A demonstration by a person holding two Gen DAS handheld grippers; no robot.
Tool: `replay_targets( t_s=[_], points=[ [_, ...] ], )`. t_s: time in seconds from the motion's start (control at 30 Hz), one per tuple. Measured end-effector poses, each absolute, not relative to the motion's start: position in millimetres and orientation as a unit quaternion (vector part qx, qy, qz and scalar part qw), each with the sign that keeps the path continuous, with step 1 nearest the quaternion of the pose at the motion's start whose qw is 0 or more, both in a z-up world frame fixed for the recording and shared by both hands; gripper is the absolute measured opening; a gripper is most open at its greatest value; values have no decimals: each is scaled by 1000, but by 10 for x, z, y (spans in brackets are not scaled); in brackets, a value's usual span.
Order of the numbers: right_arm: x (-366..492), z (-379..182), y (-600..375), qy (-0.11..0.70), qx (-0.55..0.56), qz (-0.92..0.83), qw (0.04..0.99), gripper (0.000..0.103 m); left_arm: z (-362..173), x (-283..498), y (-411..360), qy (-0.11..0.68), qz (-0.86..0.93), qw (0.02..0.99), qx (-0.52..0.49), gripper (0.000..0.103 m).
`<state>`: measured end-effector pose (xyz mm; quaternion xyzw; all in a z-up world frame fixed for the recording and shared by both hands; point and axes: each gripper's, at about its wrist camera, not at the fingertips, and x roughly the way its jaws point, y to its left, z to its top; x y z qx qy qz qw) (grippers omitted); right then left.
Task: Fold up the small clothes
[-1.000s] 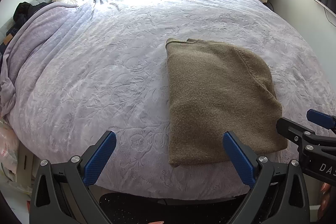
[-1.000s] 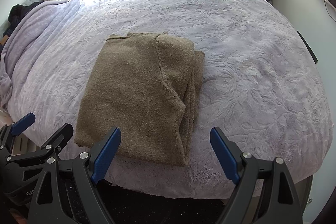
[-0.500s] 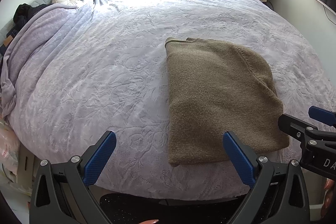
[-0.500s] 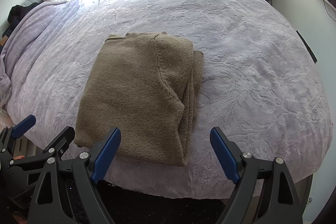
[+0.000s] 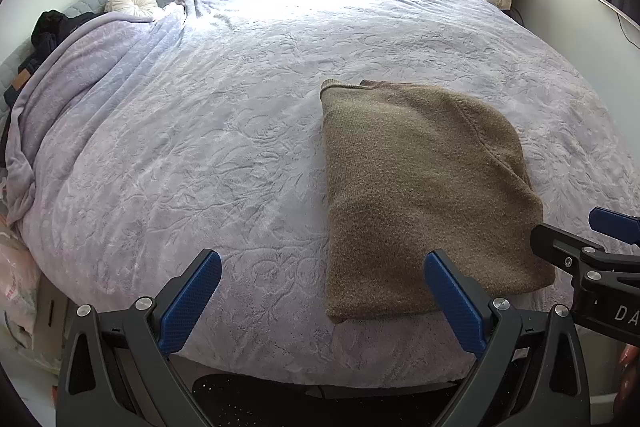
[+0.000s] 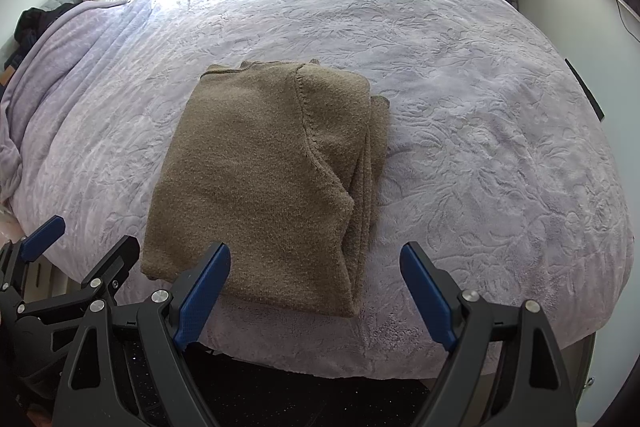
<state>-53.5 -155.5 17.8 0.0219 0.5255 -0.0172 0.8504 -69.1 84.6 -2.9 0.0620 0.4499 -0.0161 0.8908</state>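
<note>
Only "DA" reads on the right hand-held gripper point(image 5: 600, 239).

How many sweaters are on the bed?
1. The brown sweater lies folded on the purple blanket, near the bed's front edge, just ahead of both open grippers. Dark clothes sit piled by the headboard; something could be hidden there.

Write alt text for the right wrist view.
A folded olive-brown knit sweater lies near the front edge of a bed under a lavender embossed blanket. The open right gripper hovers before it, empty; the left gripper shows at lower left.
</note>
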Motion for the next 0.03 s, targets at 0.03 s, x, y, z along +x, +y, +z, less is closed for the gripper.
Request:
replay_targets(
  t_s=[0.03],
  points=[
    [-535, 178, -1554, 525, 22, -17, 850, 89, -28, -687, 850, 451, -17, 890, 63, 102]
  ],
)
